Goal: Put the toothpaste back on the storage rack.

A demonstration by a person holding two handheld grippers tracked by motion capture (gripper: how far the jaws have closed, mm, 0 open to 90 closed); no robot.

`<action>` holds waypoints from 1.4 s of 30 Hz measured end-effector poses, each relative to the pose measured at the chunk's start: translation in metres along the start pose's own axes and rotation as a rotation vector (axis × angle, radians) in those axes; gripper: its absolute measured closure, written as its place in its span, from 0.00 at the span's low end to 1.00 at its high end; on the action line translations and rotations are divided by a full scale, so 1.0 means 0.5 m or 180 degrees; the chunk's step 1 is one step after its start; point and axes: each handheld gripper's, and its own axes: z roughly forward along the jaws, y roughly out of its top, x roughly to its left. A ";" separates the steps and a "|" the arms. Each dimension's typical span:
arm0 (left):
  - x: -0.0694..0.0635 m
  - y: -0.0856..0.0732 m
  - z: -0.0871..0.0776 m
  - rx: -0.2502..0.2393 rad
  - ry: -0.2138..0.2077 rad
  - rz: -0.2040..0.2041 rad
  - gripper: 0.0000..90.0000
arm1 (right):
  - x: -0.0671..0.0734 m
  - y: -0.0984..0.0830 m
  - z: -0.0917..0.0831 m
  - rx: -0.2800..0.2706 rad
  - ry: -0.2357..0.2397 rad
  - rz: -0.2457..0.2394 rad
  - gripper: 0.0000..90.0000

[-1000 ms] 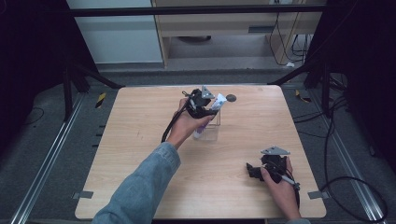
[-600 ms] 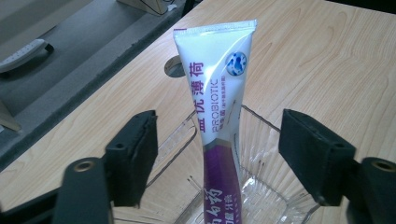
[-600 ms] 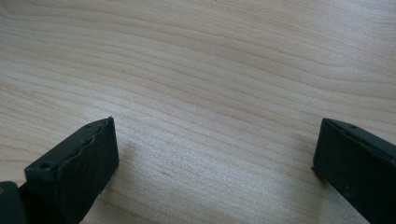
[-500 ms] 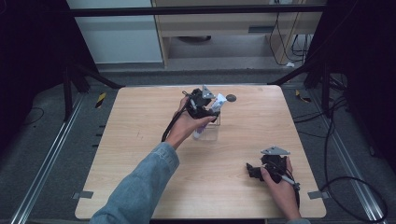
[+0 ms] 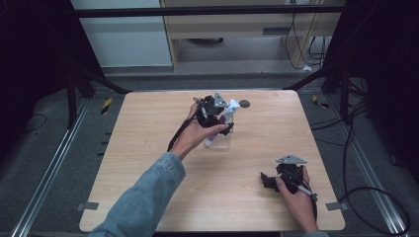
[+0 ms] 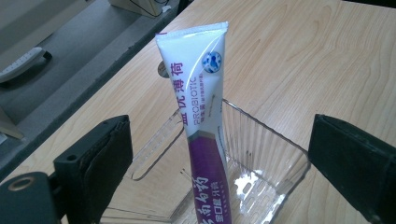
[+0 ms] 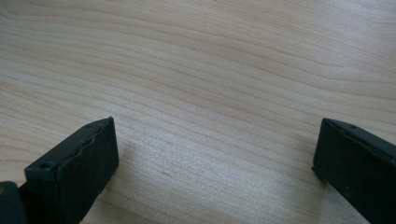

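A white and purple toothpaste tube [image 6: 205, 126] stands tilted in a clear plastic box [image 6: 261, 154], its flat crimped end up. My left gripper [image 6: 219, 163] is open just above the box; its jaws have just been opening and stand wide on either side of the tube without touching it. In the high view the left gripper [image 5: 220, 118] sits over the tube [image 5: 228, 112] and the box [image 5: 220, 140] at the table's far middle. My right gripper [image 5: 267, 180] rests low near the table's front right, open, with bare wood between its jaws [image 7: 215, 158].
The wooden table [image 5: 148, 148] has a small dark round spot [image 5: 244, 103] beyond the box. A black cable [image 5: 180, 131] trails from the left gripper along the forearm. Metal rails and dark frame posts flank the table.
The left gripper's jaws have let go of the tube, which now leans in the clear box. Both hands have stayed about where they were.
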 end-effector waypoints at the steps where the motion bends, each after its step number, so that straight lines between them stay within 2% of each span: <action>1: -0.001 0.000 -0.002 -0.0007 0.0008 0.0010 0.06 | 0.000 0.000 0.000 -0.0001 0.0003 0.0002 0.00; 6: -0.006 -0.006 -0.019 -0.0029 0.0047 0.0079 0.06 | 0.000 0.000 0.000 0.0001 0.0001 -0.0002 0.00; 24: -0.042 -0.025 -0.065 -0.0050 -0.0047 0.0257 0.05 | 0.000 0.000 0.000 -0.0005 -0.0004 -0.0010 0.00; 37: -0.070 -0.053 -0.100 -0.0144 -0.0125 0.0271 0.05 | 0.000 0.000 0.000 -0.0001 0.0006 -0.0003 0.00; 42: -0.072 -0.069 -0.114 -0.0177 -0.0090 0.0207 0.05 | 0.000 0.000 0.000 -0.0001 0.0005 -0.0002 0.00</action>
